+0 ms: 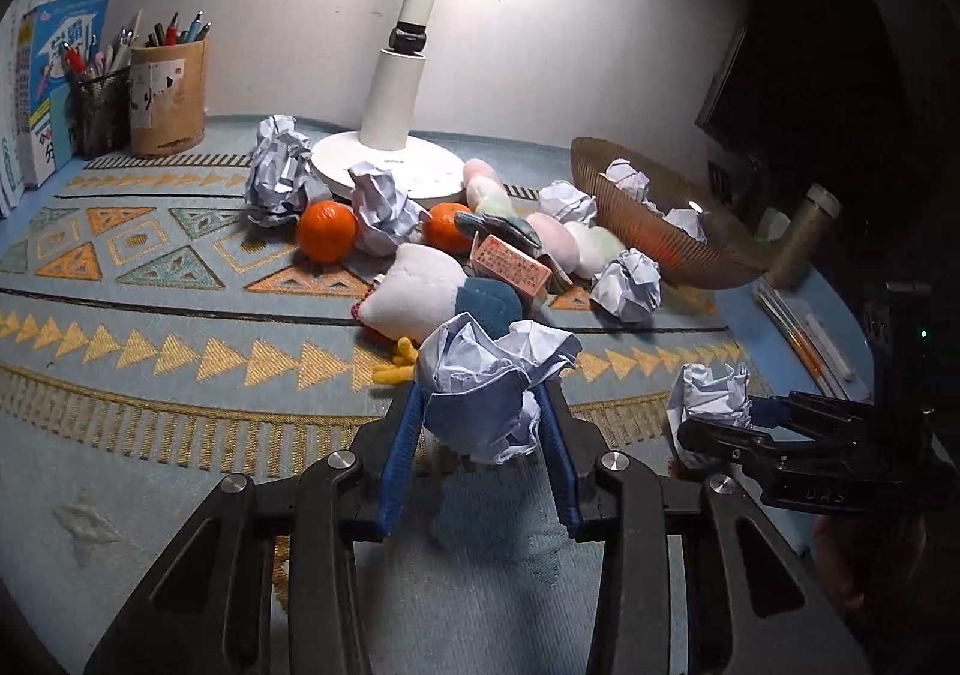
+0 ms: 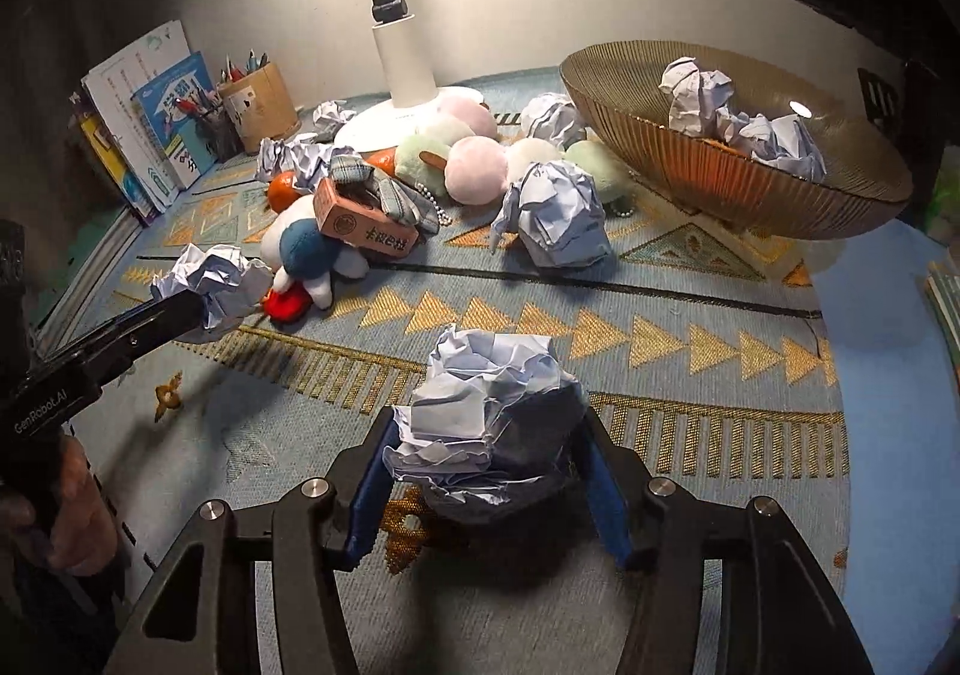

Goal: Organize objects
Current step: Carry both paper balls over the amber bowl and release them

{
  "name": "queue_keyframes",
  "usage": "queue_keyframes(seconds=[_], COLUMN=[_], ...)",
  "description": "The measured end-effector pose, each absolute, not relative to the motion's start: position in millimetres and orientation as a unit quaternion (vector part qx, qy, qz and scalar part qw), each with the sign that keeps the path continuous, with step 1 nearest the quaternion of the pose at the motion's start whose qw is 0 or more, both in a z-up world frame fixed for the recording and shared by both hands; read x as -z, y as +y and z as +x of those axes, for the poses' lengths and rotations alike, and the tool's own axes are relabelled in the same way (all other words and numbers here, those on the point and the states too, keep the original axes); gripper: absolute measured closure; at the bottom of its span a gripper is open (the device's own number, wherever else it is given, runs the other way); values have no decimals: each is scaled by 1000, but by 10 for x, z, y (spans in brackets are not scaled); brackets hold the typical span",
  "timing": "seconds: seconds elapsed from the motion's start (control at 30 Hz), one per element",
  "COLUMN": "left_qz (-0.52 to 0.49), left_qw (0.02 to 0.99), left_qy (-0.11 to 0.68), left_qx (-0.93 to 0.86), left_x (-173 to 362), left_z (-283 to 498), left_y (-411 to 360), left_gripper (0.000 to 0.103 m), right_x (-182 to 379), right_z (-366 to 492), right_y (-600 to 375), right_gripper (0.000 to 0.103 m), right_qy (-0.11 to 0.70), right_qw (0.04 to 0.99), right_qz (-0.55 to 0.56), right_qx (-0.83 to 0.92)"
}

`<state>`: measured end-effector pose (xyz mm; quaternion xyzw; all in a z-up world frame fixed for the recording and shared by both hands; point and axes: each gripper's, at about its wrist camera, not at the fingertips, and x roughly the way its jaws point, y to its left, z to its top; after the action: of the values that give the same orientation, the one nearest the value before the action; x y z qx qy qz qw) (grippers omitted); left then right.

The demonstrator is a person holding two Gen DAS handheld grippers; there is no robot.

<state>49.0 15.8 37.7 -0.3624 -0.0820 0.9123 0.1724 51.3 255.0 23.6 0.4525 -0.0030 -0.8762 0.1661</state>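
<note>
A crumpled paper ball (image 1: 489,387) sits clenched in each claw, left claw (image 1: 480,411) and right claw (image 2: 489,447) (likely bound for the ribbed bowl (image 2: 750,183) near the tabletop's far right corner).

Crumpled paper ball (image 1: 492,387), woven cloth mat (image 1: 150,375), ribbed glossy bowl (image 2: 690,147).

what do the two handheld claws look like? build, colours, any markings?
Both match: black linkage arms with round silver pivot pins and blue finger pads. The left claw shows this in its own view; from the right wrist view its black body carries white "GenRobot.AI" lettering. The right claw looks the same; seen from the left wrist view, faint letters are embossed on its body. No cables or sleeves visible.
</note>
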Motion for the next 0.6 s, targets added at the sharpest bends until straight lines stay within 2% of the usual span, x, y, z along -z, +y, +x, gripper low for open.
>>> queue_keyframes(seconds=[0.03,0.1,0.17,0.33,0.37,0.4,0.43,0.5,0.6], left_qz=[-368,-362,-363,-369,-371,-374,-376,-377,-348], left_qw=[168,163,164,164,164,163,164,187,207], left_qy=[-71,-53,-50,-52,-50,-49,-51,-67,-51], left_qx=[-912,-916,-916,-913,-912,-912,-911,-905,-913], left_x=[-353,-364,-348,-328,-327,-328,-340,-421,-750], left_z=[489,515,515,513,510,504,494,459,343], left_y=[212,266,269,254,264,278,290,329,507], left_gripper=[67,67,67,67,67,67,67,67,67], right_x=[-200,-147,-157,-168,-182,-199,-224,-314,-625], right_z=[506,499,528,572,579,585,592,618,591], right_y=[2563,2588,2616,2662,2676,2682,2682,2693,2825], right_gripper=[48,39,34,33,35,49,54,54,54], right_qy=[-6,-15,-23,-36,-39,-41,-43,-40,-44], right_qw=[168,169,176,176,175,177,183,177,165], right_qz=[458,468,464,463,459,456,453,441,407], right_qx=[873,868,868,868,870,871,871,879,897])
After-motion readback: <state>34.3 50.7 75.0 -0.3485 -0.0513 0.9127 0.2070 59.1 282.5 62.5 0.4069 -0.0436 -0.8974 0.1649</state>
